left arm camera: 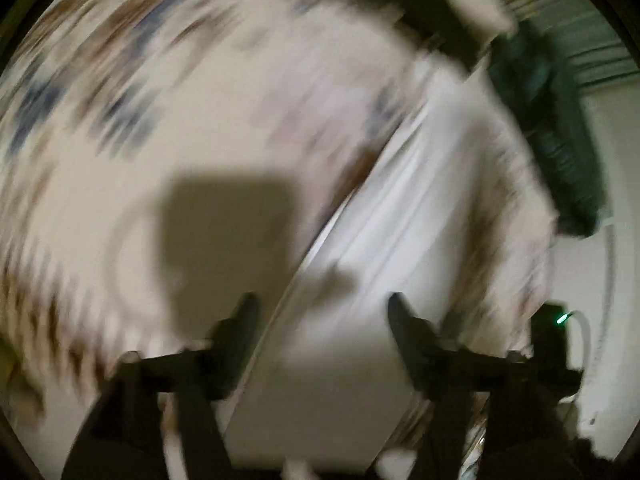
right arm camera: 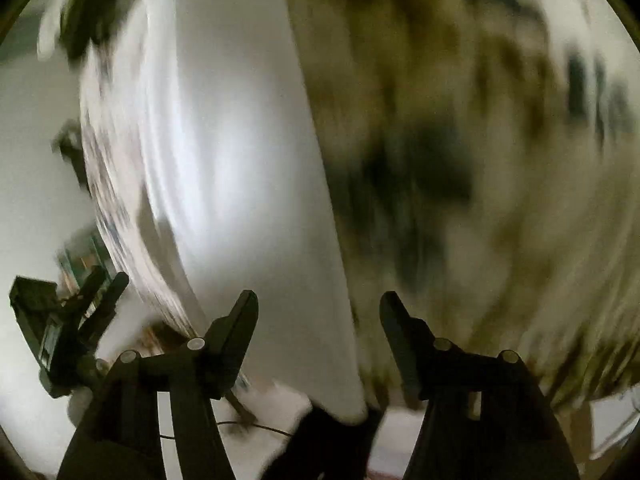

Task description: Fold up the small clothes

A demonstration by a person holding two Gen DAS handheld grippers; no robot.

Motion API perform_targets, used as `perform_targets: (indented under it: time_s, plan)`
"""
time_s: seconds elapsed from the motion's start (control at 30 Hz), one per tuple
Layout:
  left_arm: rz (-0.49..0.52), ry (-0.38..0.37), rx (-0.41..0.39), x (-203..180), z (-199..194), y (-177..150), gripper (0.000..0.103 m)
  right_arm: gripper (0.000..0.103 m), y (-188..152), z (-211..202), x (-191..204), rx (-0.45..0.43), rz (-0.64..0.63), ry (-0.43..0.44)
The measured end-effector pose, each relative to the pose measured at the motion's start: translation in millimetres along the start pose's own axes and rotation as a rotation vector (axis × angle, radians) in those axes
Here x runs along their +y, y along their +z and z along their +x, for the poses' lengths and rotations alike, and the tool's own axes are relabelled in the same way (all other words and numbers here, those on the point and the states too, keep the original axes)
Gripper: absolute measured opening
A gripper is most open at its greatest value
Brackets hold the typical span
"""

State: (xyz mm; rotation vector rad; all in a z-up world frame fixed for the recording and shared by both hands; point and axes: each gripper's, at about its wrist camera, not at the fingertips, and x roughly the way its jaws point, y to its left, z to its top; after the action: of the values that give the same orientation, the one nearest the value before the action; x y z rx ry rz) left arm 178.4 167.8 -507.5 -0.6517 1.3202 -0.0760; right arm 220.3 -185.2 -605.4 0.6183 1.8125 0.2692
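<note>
- Both views are heavily smeared by motion blur.
- The left hand-held gripper (left arm camera: 322,312) is seen released at the bottom of its frame, fingers spread with nothing between them.
- The right hand-held gripper (right arm camera: 318,312) is likewise released and empty.
- A patterned cloth (left arm camera: 120,80) is spread across the left of the left view.
- A white garment (left arm camera: 400,220) is laid beside it, right of centre; its fold cannot be told.
</note>
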Motion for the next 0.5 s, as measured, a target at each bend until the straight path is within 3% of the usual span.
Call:
perform_targets:
  time_s: [0.07,0.17,0.23,0.37,0.4,0.43,0.47,0.5]
  plan:
    - [0.074,-0.083,-0.038,-23,28,64,0.066,0.065,43,-25,4,-0.100,0.031,0.024]
    - [0.146,-0.156,-0.053,-56,70,129,0.066,0.065,104,-58,9,-0.259,0.060,0.053]
    - [0.175,-0.206,-0.044,-75,103,168,0.066,0.065,141,-75,4,-0.321,0.092,0.135]
    - [0.212,-0.194,-0.033,-100,155,212,0.063,0.065,198,-91,-6,-0.372,0.160,0.236]
    - [0.222,-0.191,-0.041,-102,155,212,0.047,0.065,206,-94,-8,-0.376,0.170,0.235]
    - [0.252,-0.193,-0.062,-105,161,215,0.019,0.065,211,-96,-11,-0.376,0.181,0.231]
    - [0.272,-0.166,-0.056,-104,162,217,0.003,0.065,213,-90,-13,-0.374,0.189,0.229]
    - [0.274,-0.164,-0.056,-106,163,223,0.003,0.065,213,-87,-12,-0.368,0.195,0.235]
